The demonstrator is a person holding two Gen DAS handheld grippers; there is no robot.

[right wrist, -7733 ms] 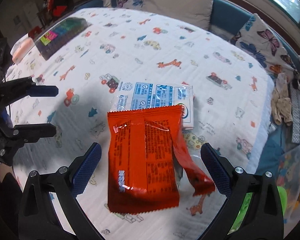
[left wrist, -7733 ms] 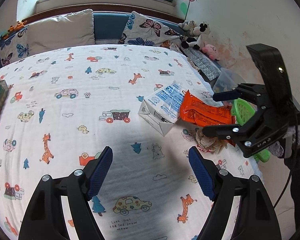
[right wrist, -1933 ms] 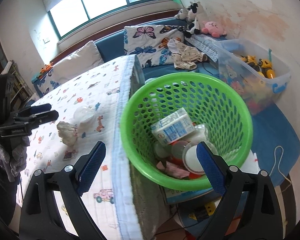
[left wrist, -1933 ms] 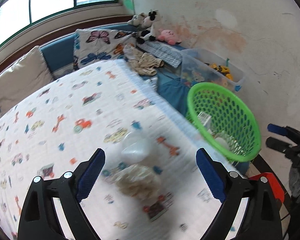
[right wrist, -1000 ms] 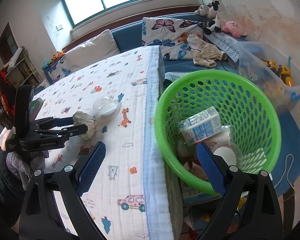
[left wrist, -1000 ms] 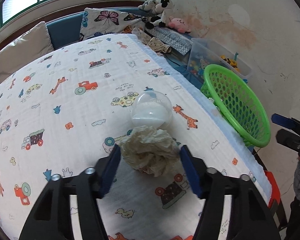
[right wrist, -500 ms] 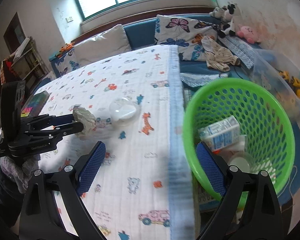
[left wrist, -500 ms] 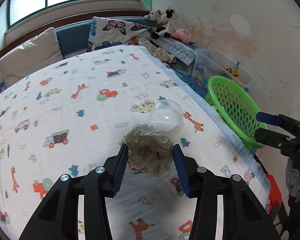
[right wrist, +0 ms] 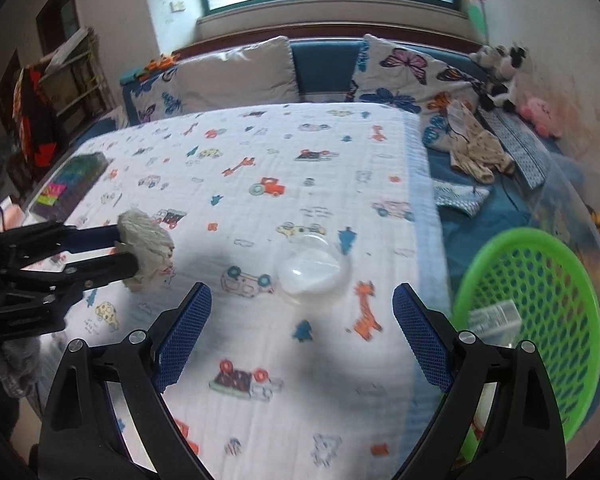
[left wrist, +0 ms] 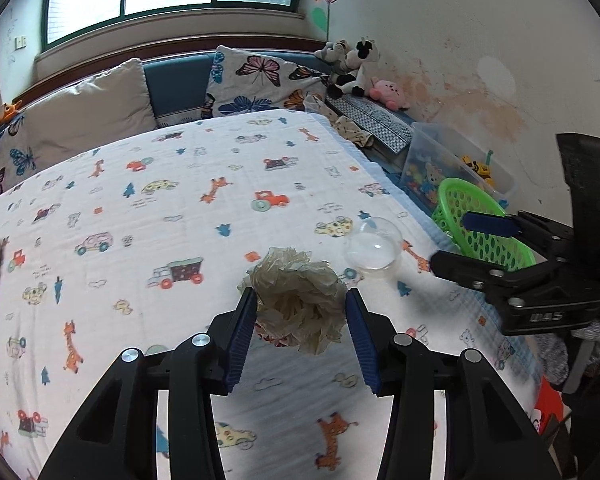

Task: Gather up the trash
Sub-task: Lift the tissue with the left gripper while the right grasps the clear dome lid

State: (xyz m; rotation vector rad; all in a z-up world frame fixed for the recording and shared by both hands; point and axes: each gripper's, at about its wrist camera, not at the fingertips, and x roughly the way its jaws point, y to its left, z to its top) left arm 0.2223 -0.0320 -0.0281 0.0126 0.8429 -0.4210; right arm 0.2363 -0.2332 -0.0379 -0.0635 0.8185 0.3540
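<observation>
Two pieces of trash are left on the printed bedsheet (left wrist: 148, 184): a crumpled paper wad (left wrist: 298, 298) and a clear plastic dome lid (right wrist: 313, 270). My left gripper (left wrist: 300, 320) has its blue pads pressed into both sides of the wad, which looks lifted just clear of the sheet. The wad is light and soft; it gives under the pads, so a squeeze through its thick middle should keep it from slipping out.

My right gripper (right wrist: 300, 328) has nothing between its jaws; they stand wide and are easing slightly inward, with the dome lid lying just beyond them. I judge the lid thin, light, springy and slick. It could skate on the cloth or pop out if pinched across its rounded top. I would take it low, across the rim at its widest, and squeeze gently so it does not crack.

The green mesh basket (right wrist: 540, 304) sits off the right edge of the bed, with a carton (right wrist: 496, 316) already inside.
</observation>
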